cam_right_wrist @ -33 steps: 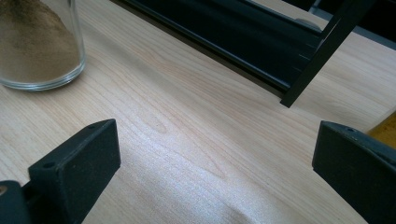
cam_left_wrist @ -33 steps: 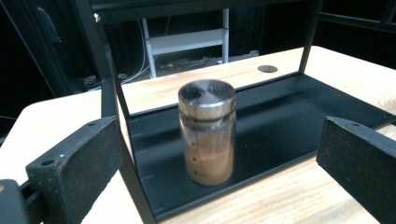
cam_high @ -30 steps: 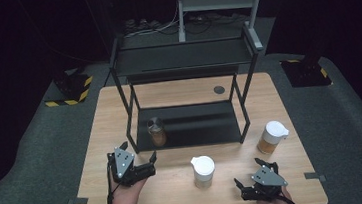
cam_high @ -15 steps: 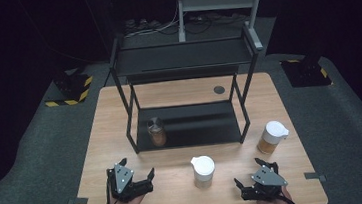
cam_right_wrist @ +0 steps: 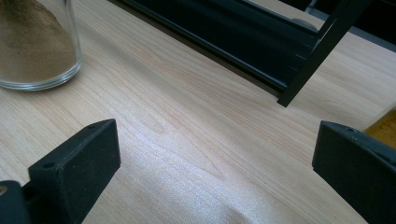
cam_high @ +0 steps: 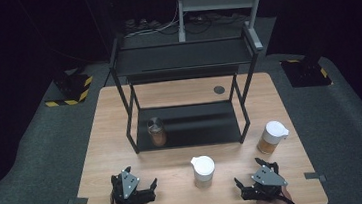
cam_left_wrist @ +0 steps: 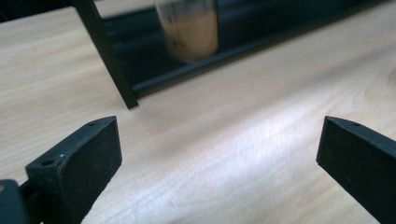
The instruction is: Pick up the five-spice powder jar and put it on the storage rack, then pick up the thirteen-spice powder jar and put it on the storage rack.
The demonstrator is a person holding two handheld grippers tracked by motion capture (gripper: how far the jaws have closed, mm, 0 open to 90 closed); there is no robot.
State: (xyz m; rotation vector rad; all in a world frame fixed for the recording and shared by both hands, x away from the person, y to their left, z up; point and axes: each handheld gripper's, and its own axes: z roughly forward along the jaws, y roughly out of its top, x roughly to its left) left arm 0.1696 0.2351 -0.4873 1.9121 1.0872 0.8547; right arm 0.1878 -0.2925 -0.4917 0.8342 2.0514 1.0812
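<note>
Three jars of brown powder are in view. One with a grey lid (cam_high: 156, 131) stands on the bottom shelf of a black metal rack (cam_high: 185, 61), and it appears blurred (cam_left_wrist: 189, 29) ahead of my left gripper (cam_left_wrist: 217, 154). A white-lidded jar (cam_high: 203, 170) stands on the table's front middle; its glass base (cam_right_wrist: 35, 46) is beyond my right gripper (cam_right_wrist: 215, 158), to its left. Another white-lidded jar (cam_high: 272, 137) stands at the right. My left gripper (cam_high: 142, 190) rests near the front left edge, open and empty. My right gripper (cam_high: 256, 177) is near the front right edge, open and empty.
The light wooden table (cam_high: 111, 124) has a round grey cable port (cam_high: 219, 90) behind the rack. A rack leg (cam_left_wrist: 109, 65) stands ahead of the left gripper, another leg (cam_right_wrist: 317, 56) ahead of the right. Dark floor with yellow-black striped bases (cam_high: 70, 90) surrounds the table.
My left gripper has drawn back toward the front edge of the table and lower. The right gripper has hardly moved.
</note>
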